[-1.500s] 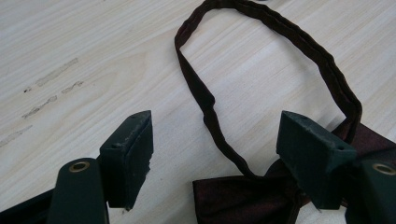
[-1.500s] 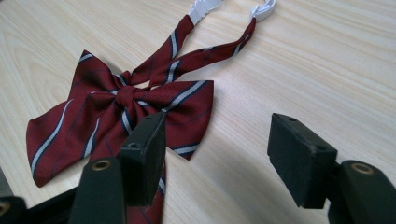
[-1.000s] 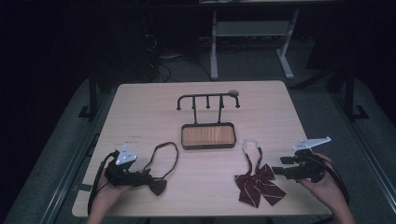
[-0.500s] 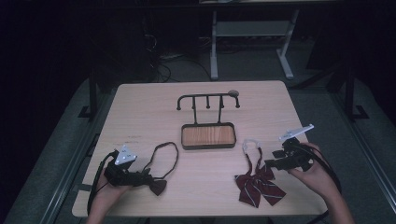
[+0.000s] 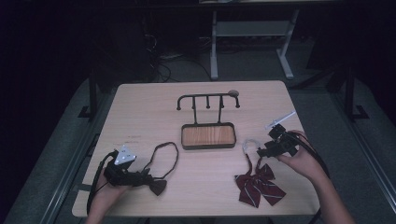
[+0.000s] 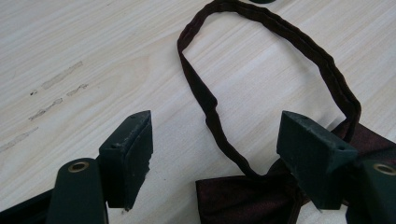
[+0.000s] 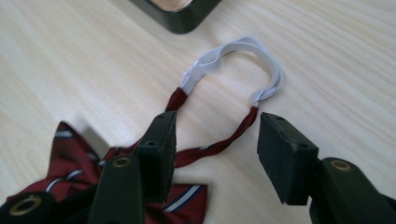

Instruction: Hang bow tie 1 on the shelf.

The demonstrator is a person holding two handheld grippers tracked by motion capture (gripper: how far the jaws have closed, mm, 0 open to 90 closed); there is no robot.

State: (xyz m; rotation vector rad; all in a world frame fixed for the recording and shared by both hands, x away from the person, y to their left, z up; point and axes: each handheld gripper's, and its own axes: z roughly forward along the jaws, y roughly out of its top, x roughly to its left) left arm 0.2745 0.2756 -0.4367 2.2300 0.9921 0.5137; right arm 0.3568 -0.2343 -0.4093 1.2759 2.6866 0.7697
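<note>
A dark brown bow tie [image 5: 158, 186] lies at the table's front left, its strap loop [image 6: 327, 70] spread toward the middle. My left gripper [image 5: 146, 178] rests open at the bow [image 6: 243, 200], jaws apart on either side of the strap. At the front right lies a red striped bow tie [image 5: 259, 184] with a white elastic band [image 5: 250, 142]. My right gripper [image 5: 260, 150] hovers over its red strap [image 7: 210, 149]. Its jaws have just been closing but still stand open [image 7: 215, 135], with the strap on the table between them, untouched by the pads.
A black hook rack [image 5: 208, 100] on a wood-lined base tray [image 5: 208, 135] stands mid-table; the tray's corner [image 7: 182, 18] shows beyond the white band [image 7: 243, 51]. The light wooden table [image 5: 149, 112] has bare room behind the ties. Dark floor and desk legs surround it.
My right gripper has moved left, from the table's right edge to the red tie's strap, and its jaws have narrowed. The left gripper and both ties lie as before.
</note>
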